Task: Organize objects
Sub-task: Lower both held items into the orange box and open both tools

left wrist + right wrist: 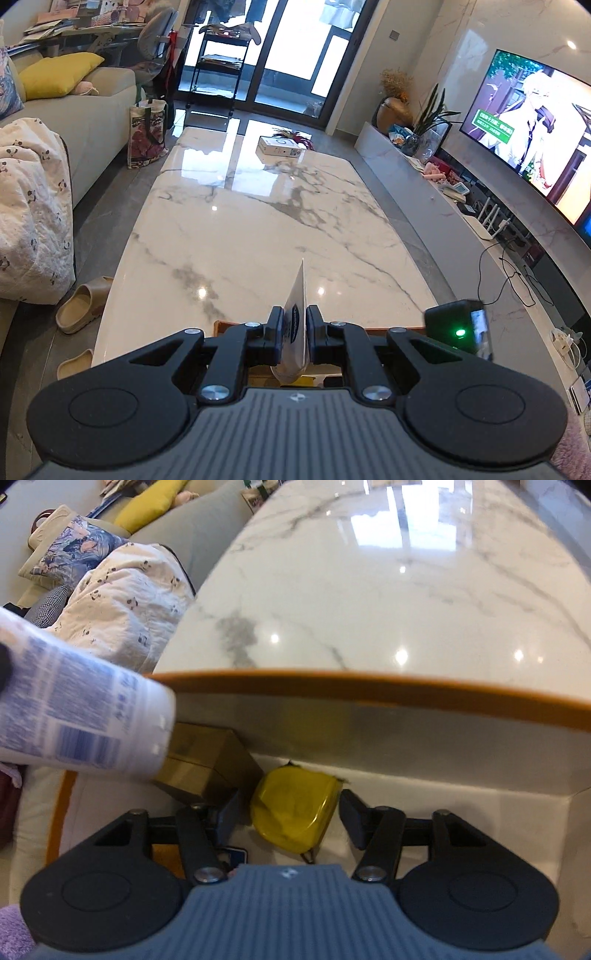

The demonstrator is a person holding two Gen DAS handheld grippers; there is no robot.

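Observation:
My left gripper (295, 328) is shut on the flat crimped end of a white tube (297, 295) and holds it above the near end of the marble table (240, 206). The same white tube (77, 709), with blue print, hangs in at the left of the right wrist view. My right gripper (290, 812) is open inside a white tray with an orange rim (332, 683). A yellow tape measure (293, 806) lies between its fingers. A gold box (207, 764) lies in the tray just left of it.
A white box (279, 146) and a red plant stand at the table's far end. A sofa with a yellow cushion (55, 74) and a quilt (33, 214) runs along the left. A TV (535, 129) and a low cabinet are on the right. Slippers (83, 304) lie on the floor.

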